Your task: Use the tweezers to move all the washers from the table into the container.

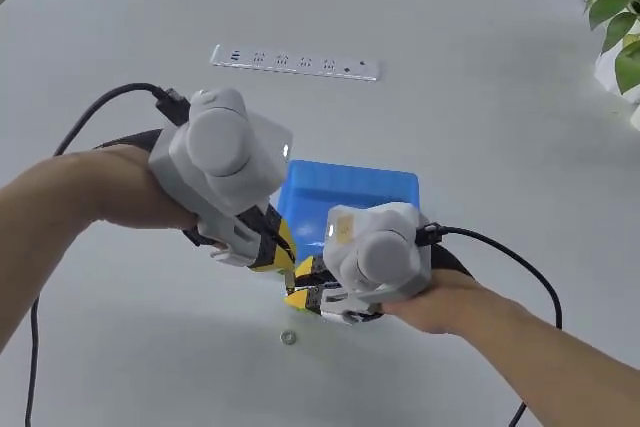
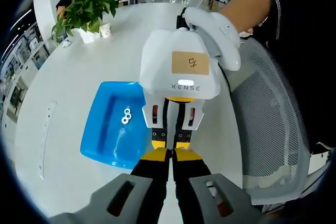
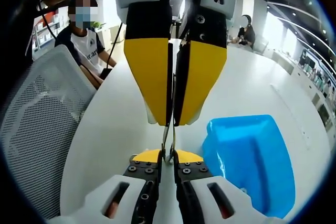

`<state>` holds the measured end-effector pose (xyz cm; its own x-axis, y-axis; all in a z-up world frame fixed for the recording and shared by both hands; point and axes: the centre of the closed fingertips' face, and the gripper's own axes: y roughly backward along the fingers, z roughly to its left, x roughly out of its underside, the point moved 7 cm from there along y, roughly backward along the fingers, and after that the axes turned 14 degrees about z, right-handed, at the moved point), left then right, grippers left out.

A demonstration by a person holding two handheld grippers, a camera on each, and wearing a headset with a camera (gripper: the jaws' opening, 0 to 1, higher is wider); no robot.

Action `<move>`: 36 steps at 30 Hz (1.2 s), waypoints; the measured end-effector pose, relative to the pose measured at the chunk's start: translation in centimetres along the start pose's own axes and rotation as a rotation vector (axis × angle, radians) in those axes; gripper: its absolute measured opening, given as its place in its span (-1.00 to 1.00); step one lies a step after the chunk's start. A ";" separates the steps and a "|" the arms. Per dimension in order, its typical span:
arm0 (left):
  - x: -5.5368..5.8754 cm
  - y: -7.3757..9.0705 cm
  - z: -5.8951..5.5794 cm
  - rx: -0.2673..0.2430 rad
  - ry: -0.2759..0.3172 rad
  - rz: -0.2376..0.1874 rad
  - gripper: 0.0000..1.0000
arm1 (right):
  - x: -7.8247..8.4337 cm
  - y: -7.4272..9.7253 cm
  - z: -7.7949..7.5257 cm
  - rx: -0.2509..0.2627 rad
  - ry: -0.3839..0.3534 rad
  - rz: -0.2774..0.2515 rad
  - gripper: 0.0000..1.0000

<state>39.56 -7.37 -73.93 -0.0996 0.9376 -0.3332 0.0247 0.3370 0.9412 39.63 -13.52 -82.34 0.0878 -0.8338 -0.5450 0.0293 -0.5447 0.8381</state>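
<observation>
Partway: a few washers [image 2: 126, 116] lay in the blue container [image 2: 102, 140], and 1 washer [image 1: 288, 338] sat on the worktop [image 1: 450, 97] nearby, yet to go. L tongs [image 2: 170, 157] & R tongs [image 3: 168, 157] met tip to tip, both clamped on the tweezers [image 3: 169, 129].

The blue container [image 2: 102, 145] holds a few washers [image 2: 126, 116]

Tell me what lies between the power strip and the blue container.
Nothing: in the head view, the tabletop between the power strip and the blue container is bare.
</observation>
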 end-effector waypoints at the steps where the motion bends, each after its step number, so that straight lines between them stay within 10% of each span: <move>1: 0.0 0.0 0.0 0.000 0.000 0.000 -0.88 | 0.0 0.0 0.0 -0.001 -0.003 -0.001 -0.79; 36: -0.2 0.0 0.1 0.002 0.005 -0.013 -0.88 | 0.1 0.2 0.0 -0.006 -0.047 -0.010 -0.82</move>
<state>39.72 -7.55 -73.81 -0.1046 0.9328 -0.3450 0.0258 0.3493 0.9367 39.67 -13.69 -82.18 0.0407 -0.8318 -0.5535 0.0360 -0.5524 0.8328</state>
